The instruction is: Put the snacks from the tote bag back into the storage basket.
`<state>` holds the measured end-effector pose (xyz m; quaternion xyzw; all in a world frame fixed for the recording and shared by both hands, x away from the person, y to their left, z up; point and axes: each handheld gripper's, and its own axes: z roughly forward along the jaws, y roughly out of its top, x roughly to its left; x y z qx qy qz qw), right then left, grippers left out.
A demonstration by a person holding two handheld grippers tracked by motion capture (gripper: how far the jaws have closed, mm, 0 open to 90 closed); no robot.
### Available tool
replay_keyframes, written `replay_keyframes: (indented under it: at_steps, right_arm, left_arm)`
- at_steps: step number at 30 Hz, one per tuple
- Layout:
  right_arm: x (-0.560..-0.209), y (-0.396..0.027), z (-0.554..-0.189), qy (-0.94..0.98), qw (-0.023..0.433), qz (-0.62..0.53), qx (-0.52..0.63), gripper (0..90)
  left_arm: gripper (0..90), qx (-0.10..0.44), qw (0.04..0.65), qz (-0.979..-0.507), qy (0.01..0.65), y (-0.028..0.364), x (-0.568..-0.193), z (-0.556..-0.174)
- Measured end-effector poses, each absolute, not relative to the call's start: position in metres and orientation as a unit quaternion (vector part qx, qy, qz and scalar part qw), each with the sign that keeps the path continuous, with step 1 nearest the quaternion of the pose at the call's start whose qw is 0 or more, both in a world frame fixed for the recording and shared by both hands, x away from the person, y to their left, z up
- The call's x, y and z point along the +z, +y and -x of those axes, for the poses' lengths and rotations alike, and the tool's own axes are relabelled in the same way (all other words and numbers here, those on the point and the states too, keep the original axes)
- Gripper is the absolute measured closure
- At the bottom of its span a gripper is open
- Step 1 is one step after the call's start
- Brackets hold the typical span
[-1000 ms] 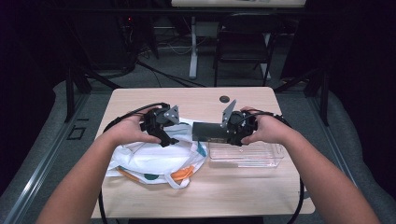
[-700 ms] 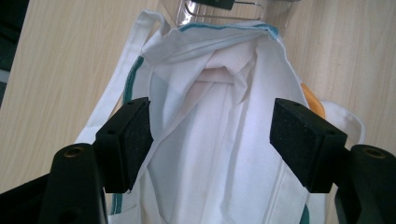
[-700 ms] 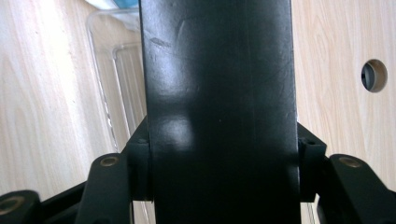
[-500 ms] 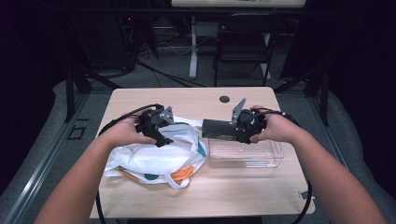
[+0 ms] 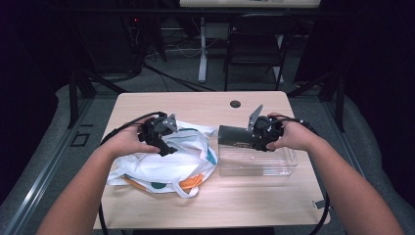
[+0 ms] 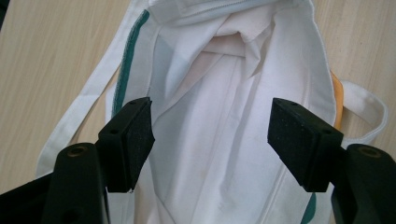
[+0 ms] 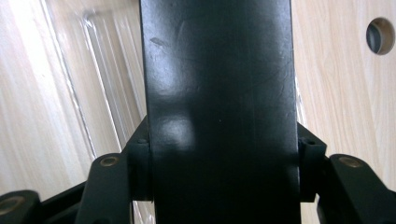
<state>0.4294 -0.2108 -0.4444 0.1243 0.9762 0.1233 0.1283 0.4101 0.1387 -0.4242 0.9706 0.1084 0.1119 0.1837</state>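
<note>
Black box (image 5: 238,137) is clamped in the right gripper (image 7: 219,172), jaws spread wide to fit it, pads pressing both of its sides. It sticks out straight ahead of that gripper, hanging just above the clear plastic bin (image 5: 274,166) without touching it as far as I can tell. A second ago the box was right up against the white tote bag (image 5: 166,164) with both grippers bunched together at its mouth, and now the right hand has carried it off sideways over the bin while the left has drifted away too. So I'd say the box is out of the bag and the drop into the bin is next. Left gripper (image 6: 210,140) is wide open with nothing pinched, hovering right over the bag's opening, cloth showing between and beyond its pads. Round cable hole (image 7: 380,35) in the table (image 5: 161,105) sits off past the box's far end
</note>
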Motion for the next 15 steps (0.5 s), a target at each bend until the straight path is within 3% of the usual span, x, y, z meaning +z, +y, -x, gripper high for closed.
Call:
replay_keyframes:
  at_steps: [15]
  right_arm:
    - [-0.465, -0.219, -0.435, 0.977, 0.121, -0.136, 0.108, 41.3]
  left_arm:
    - [30.7, 0.107, 0.182, -0.971, 0.115, 0.141, -0.433, -0.411]
